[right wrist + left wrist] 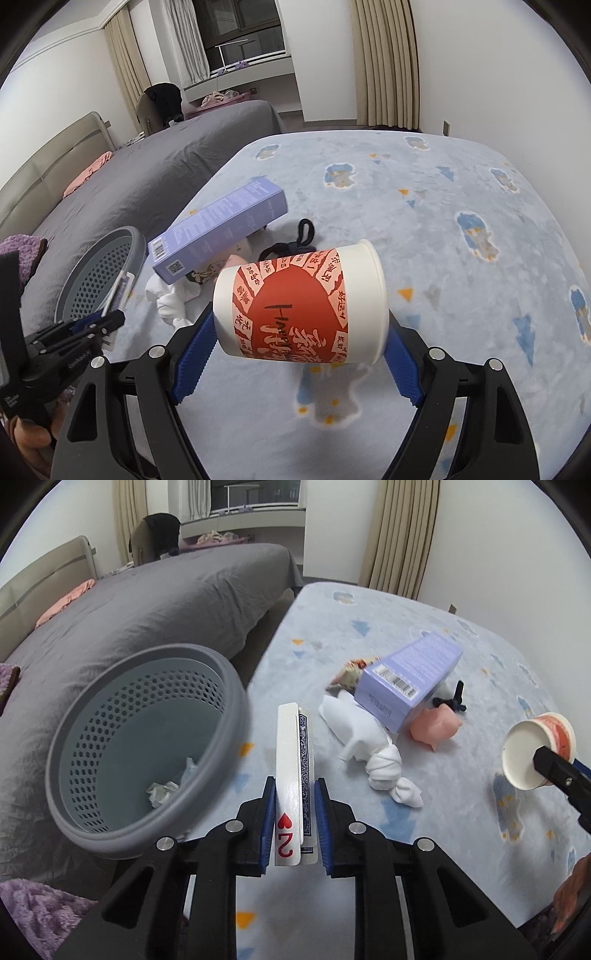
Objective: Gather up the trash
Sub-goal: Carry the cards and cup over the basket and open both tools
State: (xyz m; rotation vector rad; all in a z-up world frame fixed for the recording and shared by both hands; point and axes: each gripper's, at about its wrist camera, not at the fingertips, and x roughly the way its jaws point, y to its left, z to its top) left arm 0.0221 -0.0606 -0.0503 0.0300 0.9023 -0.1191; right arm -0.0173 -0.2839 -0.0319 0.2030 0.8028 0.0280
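My left gripper (294,794) is shut on playing cards (293,768), a two of hearts facing me, held just right of the grey perforated bin (147,738). The bin holds crumpled paper (162,792). My right gripper (299,332) is shut on a red-and-white paper cup (301,306), held on its side above the carpet; the cup also shows in the left wrist view (537,753). The bin (99,273) and my left gripper (107,321) show at the left of the right wrist view.
On the blue patterned carpet (369,627) lie a purple box (410,675), a knotted white cloth (373,749), a pink toy pig (437,722), a black cord (295,240) and a patterned wrapper (351,670). A grey bed (147,602) stands to the left.
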